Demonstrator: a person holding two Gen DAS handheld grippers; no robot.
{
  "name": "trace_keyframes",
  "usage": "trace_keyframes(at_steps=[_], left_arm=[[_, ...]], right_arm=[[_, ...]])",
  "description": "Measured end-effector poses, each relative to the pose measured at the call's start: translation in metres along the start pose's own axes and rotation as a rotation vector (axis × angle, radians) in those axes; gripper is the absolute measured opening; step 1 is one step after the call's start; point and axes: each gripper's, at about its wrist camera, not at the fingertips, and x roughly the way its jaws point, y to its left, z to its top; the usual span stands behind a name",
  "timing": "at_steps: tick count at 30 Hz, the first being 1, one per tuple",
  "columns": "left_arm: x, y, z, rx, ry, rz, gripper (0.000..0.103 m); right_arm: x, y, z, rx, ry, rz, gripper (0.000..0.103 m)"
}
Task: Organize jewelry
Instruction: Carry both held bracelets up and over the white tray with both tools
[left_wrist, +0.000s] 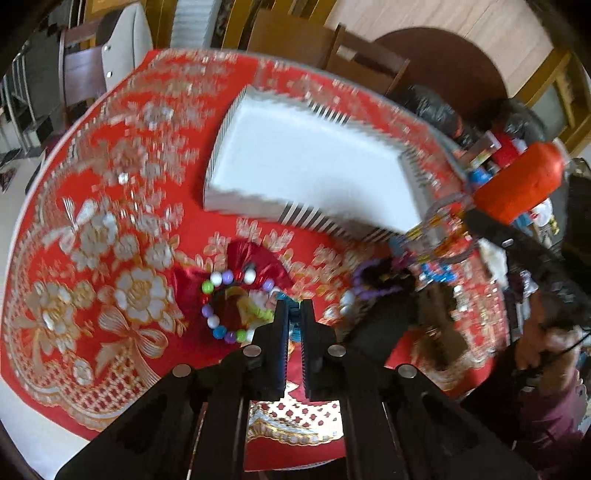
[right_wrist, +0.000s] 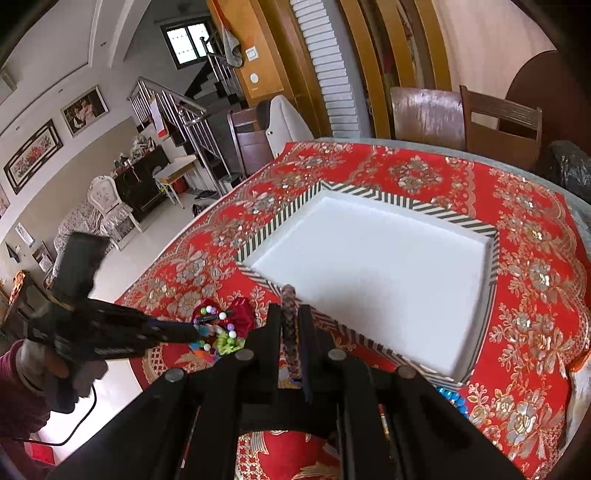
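A bracelet of coloured beads (left_wrist: 221, 306) lies on a shiny red pouch (left_wrist: 258, 258) on the red flowered tablecloth. My left gripper (left_wrist: 294, 308) stands just right of it, jaws nearly together on a small teal piece (left_wrist: 294, 304). From the right wrist view that left gripper (right_wrist: 195, 328) reaches into the little jewelry pile (right_wrist: 221, 338) on the pouch (right_wrist: 243, 314). My right gripper (right_wrist: 290, 310) is shut on a purple-brown beaded strand (right_wrist: 288, 295) at the near rim of the white tray (right_wrist: 369, 195). The tray (left_wrist: 314, 218) has a striped rim and nothing shows in it.
Wooden chairs (right_wrist: 498, 125) and a black plastic bag (right_wrist: 569, 166) stand along the far table edge. Packets and bottles (left_wrist: 495, 147) crowd the right side. A blue sequinned item (right_wrist: 450, 397) lies near the tray's front corner. The table edge (right_wrist: 155, 273) drops off at left.
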Motion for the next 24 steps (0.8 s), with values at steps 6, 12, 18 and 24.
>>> trace_keyframes(at_steps=[6,12,18,24], left_arm=[[-0.032,-0.007,0.031,0.023,-0.077,-0.043,0.017],[-0.05,-0.018,0.07,0.062,-0.178,-0.04,0.017],[-0.017,-0.012,0.114,0.051,-0.212,-0.009,0.017],[0.036,0.001,0.125,-0.003,-0.146,0.001,0.017]], right_arm=[[-0.01,-0.003,0.01,-0.005,-0.017,-0.011,0.009],[-0.016,-0.02,0.022,0.017,-0.039,-0.052,0.009],[-0.004,-0.052,0.028,0.098,-0.021,-0.093,0.009],[0.021,-0.077,0.024,0.185,0.016,-0.083,0.009]])
